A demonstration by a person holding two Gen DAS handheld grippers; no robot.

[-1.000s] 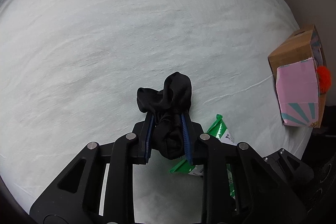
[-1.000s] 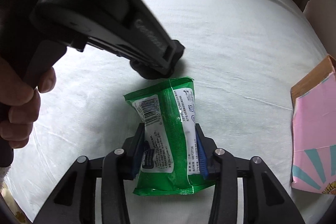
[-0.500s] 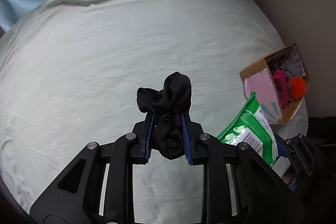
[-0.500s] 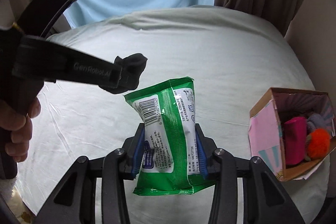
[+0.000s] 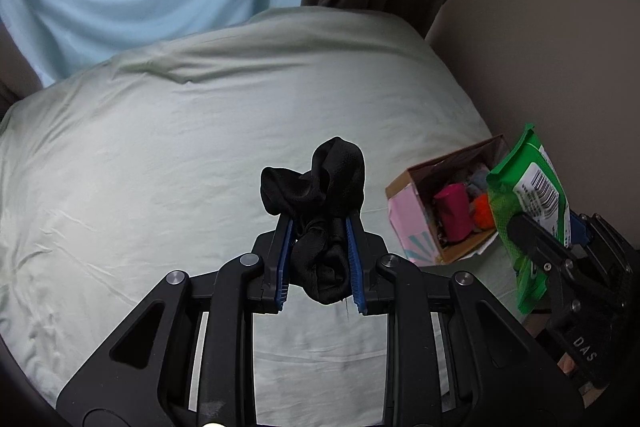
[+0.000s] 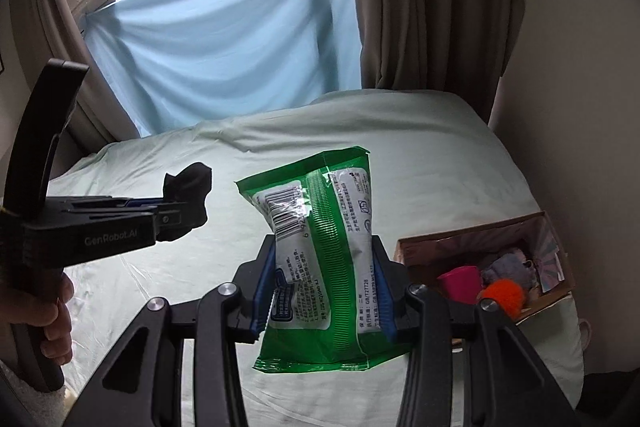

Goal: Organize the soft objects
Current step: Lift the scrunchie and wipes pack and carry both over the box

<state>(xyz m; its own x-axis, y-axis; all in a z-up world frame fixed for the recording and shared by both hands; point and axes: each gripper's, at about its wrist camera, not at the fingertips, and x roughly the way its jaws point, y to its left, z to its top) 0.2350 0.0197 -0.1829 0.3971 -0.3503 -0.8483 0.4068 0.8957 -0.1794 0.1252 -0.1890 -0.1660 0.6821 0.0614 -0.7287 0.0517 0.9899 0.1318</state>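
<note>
Your left gripper [image 5: 320,247] squeezes a black sock [image 5: 320,199] up over the bed [image 5: 160,147]. Your right gripper [image 6: 324,279] pinches a green pack [image 6: 320,247] (barcode showing), also in the air. The box [image 6: 460,243] sits at the bed's right edge.

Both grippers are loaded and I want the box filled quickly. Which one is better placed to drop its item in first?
Probably the right gripper. Its green packet hangs nearest the open cardboard box. The left gripper, shut on the black cloth, is farther away, with the right one between it and the box.
</note>
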